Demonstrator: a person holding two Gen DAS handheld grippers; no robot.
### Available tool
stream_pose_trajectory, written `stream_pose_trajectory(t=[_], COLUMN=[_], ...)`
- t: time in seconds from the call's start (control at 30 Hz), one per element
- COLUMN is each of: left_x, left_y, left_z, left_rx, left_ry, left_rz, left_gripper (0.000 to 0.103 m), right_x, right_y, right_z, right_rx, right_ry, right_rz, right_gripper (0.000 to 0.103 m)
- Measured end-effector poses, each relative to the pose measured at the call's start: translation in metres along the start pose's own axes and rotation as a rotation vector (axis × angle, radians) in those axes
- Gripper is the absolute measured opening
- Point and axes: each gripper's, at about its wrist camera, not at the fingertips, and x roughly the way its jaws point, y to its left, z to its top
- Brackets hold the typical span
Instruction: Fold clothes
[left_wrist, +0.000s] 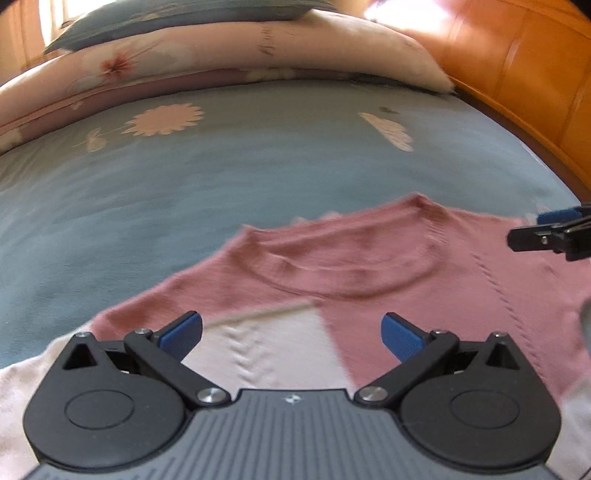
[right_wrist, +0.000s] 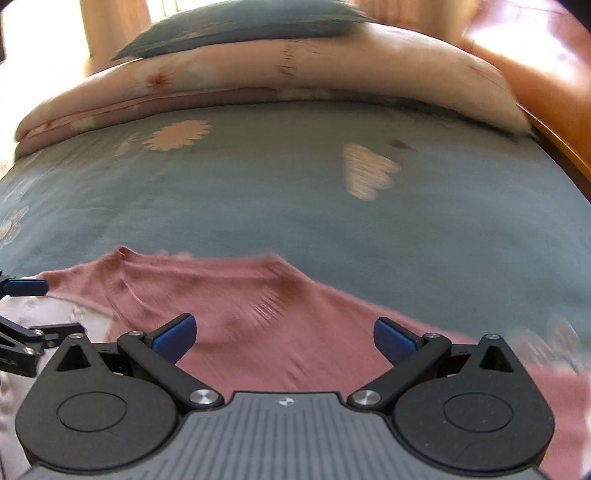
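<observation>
A pink and white knitted sweater (left_wrist: 369, 258) lies flat on the blue bedspread (left_wrist: 221, 184), neckline toward the far side. My left gripper (left_wrist: 291, 334) hovers open over the sweater's left chest, where pink meets white, with nothing between its blue pads. My right gripper (right_wrist: 284, 338) is also open, above the sweater (right_wrist: 258, 314) near its right shoulder. The right gripper's fingers (left_wrist: 546, 232) show at the right edge of the left wrist view. The left gripper's fingers (right_wrist: 26, 288) show at the left edge of the right wrist view.
A folded floral quilt (left_wrist: 221, 62) with a dark pillow (left_wrist: 184, 18) on top lies across the far side of the bed. An orange wooden headboard (left_wrist: 517, 74) runs along the right. The bedspread (right_wrist: 295, 203) beyond the sweater is open.
</observation>
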Motion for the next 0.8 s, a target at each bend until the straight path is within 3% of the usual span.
stream_pose_trajectory(t=[0.17,0.27,0.5,0.8], left_x=[-0.002,0.0,0.013,0.015], left_y=[-0.034,-0.051,-0.075,-0.097], left_z=[-0.009,-0.014,-0.012,-0.006], left_rx=[0.043,0.059,0.028,0.082], left_ry=[0.063,0.086,0.124,0.154], left_rz=[-0.045,-0.051,-0.043,-0.048], left_gripper=[0.102,0.102,0.102,0.102], right_x=[-0.029,-0.04,-0.036,-0.07], right_y=[-0.076,-0.131,-0.235,-0.329], right_z=[-0.033,-0.044,-0.066,-0.088], right_rx=[0.133,0.211,0.351,0.445], right_ry=[0.051,0.034,0.015,0.008], right_rz=[-0.082,-0.126,-0.003,-0.05], right_gripper=[0.103,0.103,0.103,0.103])
